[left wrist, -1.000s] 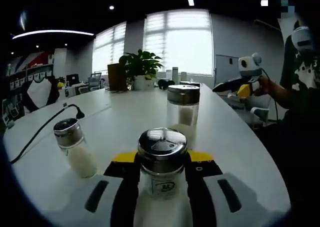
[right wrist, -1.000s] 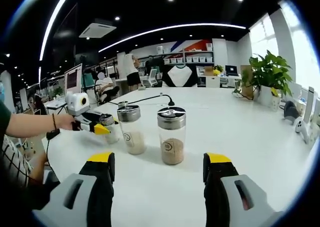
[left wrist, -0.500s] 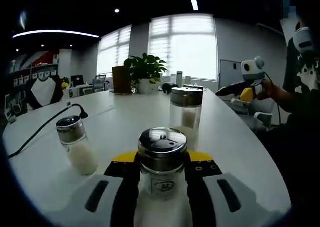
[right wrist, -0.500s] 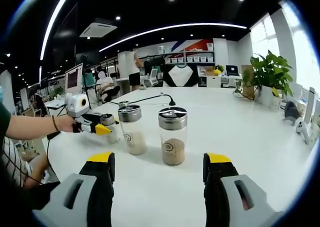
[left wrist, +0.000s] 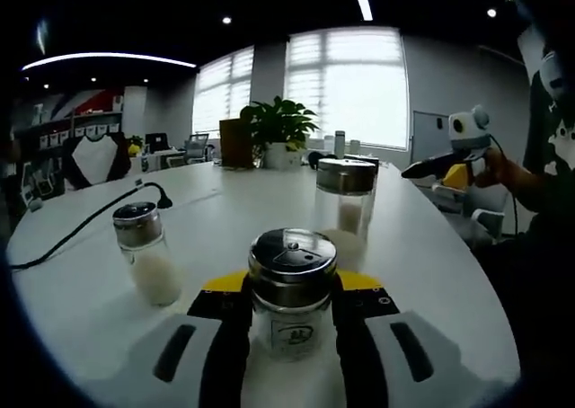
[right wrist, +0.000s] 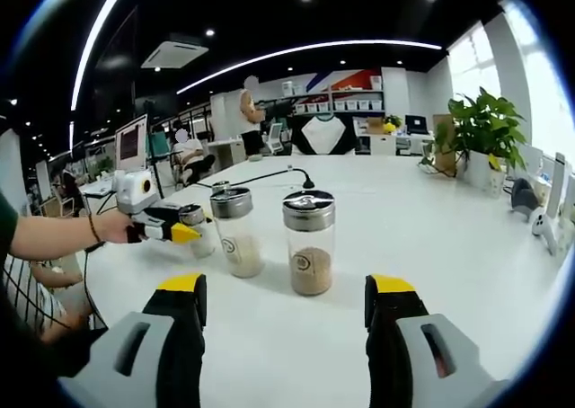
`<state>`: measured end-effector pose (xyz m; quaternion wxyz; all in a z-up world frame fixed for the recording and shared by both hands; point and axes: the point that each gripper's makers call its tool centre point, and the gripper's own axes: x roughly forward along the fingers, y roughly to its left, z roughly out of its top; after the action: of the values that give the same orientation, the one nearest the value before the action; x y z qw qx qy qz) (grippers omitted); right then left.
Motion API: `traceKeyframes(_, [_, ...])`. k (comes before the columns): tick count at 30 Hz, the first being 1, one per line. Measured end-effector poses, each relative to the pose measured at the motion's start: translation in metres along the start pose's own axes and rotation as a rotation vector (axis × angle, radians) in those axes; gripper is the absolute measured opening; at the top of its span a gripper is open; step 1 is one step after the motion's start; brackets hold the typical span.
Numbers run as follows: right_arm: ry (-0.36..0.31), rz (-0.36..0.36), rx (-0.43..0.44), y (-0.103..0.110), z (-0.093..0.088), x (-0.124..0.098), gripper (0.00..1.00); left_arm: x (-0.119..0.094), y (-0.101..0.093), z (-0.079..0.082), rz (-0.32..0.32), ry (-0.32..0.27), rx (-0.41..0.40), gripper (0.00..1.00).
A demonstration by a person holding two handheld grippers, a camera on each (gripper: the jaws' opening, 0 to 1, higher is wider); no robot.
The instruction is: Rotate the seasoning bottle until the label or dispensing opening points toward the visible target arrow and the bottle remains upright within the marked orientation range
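A small seasoning bottle (left wrist: pixel 292 293) with a steel lid and white contents stands upright on the white table (left wrist: pixel 225 219). My left gripper (left wrist: pixel 292 309) is shut on it, black jaws pressed to both sides. In the right gripper view the same left gripper (right wrist: pixel 183 233) shows at the left, held by a person's hand, with the bottle (right wrist: pixel 194 226) between its yellow tips. My right gripper (right wrist: pixel 287 293) hangs open over the table (right wrist: pixel 467 246) with nothing between its jaws. In the left gripper view it (left wrist: pixel 442 164) is off to the right, away from the bottles.
A short shaker (left wrist: pixel 145 252) stands left of the held bottle and a taller jar (left wrist: pixel 345 201) behind it. A jar of brown seasoning (right wrist: pixel 309 243) and a jar of white seasoning (right wrist: pixel 235 232) stand ahead of my right gripper. A black cable (left wrist: pixel 85 224) crosses the table.
The left gripper view has swung slightly, so the shaker and jar sit further right in it; the bottle stays gripped. In the right gripper view a person in the background walked right.
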<state>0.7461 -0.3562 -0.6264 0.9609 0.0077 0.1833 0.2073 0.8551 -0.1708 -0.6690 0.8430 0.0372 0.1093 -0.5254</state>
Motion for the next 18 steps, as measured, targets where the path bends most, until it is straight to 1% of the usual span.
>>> traceKeyframes(5, [0.005,0.003,0.0,0.0005,-0.0017,0.0004,0.73,0.0,0.0018,0.0003,0.054,-0.015,-0.014,0.37])
traceKeyframes(7, [0.006,0.002,-0.001,-0.0003,-0.0023,0.0004,0.73,-0.0003,0.0035,0.0004,0.092,-0.009,-0.022,0.37])
traceKeyframes(8, [0.006,0.002,-0.001,-0.0005,-0.0024,0.0005,0.72,-0.0006,0.0042,-0.0003,0.125,0.006,-0.018,0.37])
traceKeyframes(9, [0.005,0.002,-0.001,-0.0006,-0.0024,0.0007,0.72,-0.0006,0.004,-0.0002,0.135,0.007,-0.023,0.37])
traceKeyframes(12, [0.0,-0.004,-0.003,-0.0014,-0.0017,0.0024,0.73,-0.0011,0.0054,-0.0004,0.172,-0.006,-0.039,0.37])
traceKeyframes(13, [0.003,-0.003,-0.001,-0.0011,-0.0023,0.0029,0.73,-0.0019,0.0064,-0.0006,0.198,-0.011,-0.044,0.37])
traceKeyframes(15, [0.003,0.001,-0.001,-0.0005,-0.0024,0.0032,0.73,-0.0022,0.0079,-0.0009,0.231,-0.011,-0.053,0.37])
traceKeyframes(18, [0.007,0.003,-0.002,0.0003,-0.0034,0.0032,0.73,-0.0015,0.0086,-0.001,0.262,-0.015,-0.062,0.37])
